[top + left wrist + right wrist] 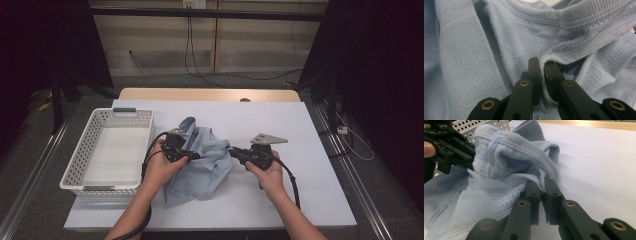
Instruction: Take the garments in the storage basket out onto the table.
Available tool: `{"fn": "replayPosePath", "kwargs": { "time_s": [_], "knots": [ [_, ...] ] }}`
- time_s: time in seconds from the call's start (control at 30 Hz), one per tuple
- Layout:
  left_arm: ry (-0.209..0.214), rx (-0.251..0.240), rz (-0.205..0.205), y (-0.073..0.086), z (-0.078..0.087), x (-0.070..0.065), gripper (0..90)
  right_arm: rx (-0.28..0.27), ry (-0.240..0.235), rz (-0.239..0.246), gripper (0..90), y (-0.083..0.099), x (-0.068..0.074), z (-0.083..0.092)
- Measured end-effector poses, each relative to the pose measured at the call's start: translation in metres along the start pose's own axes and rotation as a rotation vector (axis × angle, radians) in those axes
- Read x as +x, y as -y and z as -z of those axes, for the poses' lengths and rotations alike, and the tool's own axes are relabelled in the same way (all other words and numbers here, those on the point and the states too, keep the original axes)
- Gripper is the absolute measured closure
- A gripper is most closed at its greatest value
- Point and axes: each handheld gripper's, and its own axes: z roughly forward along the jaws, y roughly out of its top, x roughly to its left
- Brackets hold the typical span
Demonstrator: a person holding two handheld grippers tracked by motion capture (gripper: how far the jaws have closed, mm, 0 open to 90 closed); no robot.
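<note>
Nearest to me, at the bottom centre of my left gripper view, my left gripper (542, 65) is closed on a ribbed hem of the shirt (506, 42); only a thin fold sits between the jaws. In my right gripper view the right gripper (541, 187) is likewise pinched shut on another edge of the shirt (499, 170), low in the middle of the frame, with my left gripper (451, 147) biting the cloth at the upper left.

From above, the shirt (202, 160) lies bunched at the centre of the table (300, 130), held between my left gripper (192, 156) and right gripper (235, 152), partly lifted and partly resting on the sheet.

My worry is the grips. Each bite looks shallow, close to the edge, so if I spread my hands quickly the knit could stretch and slide out of one pair of jaws. I may also have caught two layers on one side, which would leave the shirt twisted instead of opening flat.

Farther off, at the left of the high view, stands the basket (80, 165); a dragging sleeve could snag on its rim if I swing that way.
</note>
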Motion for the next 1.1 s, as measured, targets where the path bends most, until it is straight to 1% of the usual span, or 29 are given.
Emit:
{"fn": "replayPosePath", "kwargs": {
  "time_s": [0.13, 0.2, 0.37, 0.43, 0.53, 0.63, 0.67, 0.7, 0.73, 0.77, 0.9, 1.0, 1.1],
  "knots": [
    [0.01, 0.015, -0.007, 0.005, -0.001, -0.002, 85.0, -0.005, -0.01, 0.0, 83.9, -0.001, 0.003, -0.008],
    [0.009, 0.005, -0.006, 0.007, -0.002, -0.002, 84.9, -0.001, -0.021, 0.006, 83.8, -0.001, 0.007, -0.012],
    [0.015, -0.003, -0.001, 0.009, -0.001, -0.002, 82.6, 0.029, -0.037, 0.053, 83.8, 0.0, 0.018, -0.022],
    [0.028, -0.008, 0.005, 0.008, 0.0, -0.001, 80.1, 0.047, -0.047, 0.064, 83.8, 0.002, 0.021, -0.027],
    [0.037, -0.01, 0.005, 0.007, 0.003, -0.001, 73.8, 0.075, -0.048, 0.079, 83.7, 0.006, 0.023, -0.032],
    [0.045, -0.017, -0.002, 0.004, 0.005, 0.0, 66.0, 0.075, -0.047, 0.077, 83.6, 0.006, 0.023, -0.033],
    [0.048, -0.024, -0.001, 0.004, 0.006, -0.001, 62.3, 0.074, -0.048, 0.076, 83.7, 0.006, 0.023, -0.032],
    [0.062, -0.029, 0.003, 0.003, 0.006, -0.001, 54.9, 0.073, -0.049, 0.075, 83.6, 0.006, 0.023, -0.032],
    [0.058, -0.034, -0.005, 0.002, 0.007, -0.003, 49.6, 0.068, -0.05, 0.074, 83.6, 0.006, 0.024, -0.032],
    [0.046, -0.031, -0.013, 0.001, 0.007, -0.004, 49.4, 0.067, -0.05, 0.075, 83.7, 0.006, 0.024, -0.032],
    [0.041, -0.03, -0.021, -0.001, 0.012, -0.005, 45.6, 0.059, -0.05, 0.068, 83.6, 0.006, 0.024, -0.031],
    [0.04, -0.052, -0.015, -0.004, 0.016, -0.005, 40.5, 0.053, -0.053, 0.065, 83.7, 0.005, 0.024, -0.031],
    [0.029, -0.068, -0.034, -0.007, 0.02, -0.007, 34.7, 0.05, -0.054, 0.066, 83.7, 0.005, 0.025, -0.03]
  ]
}}
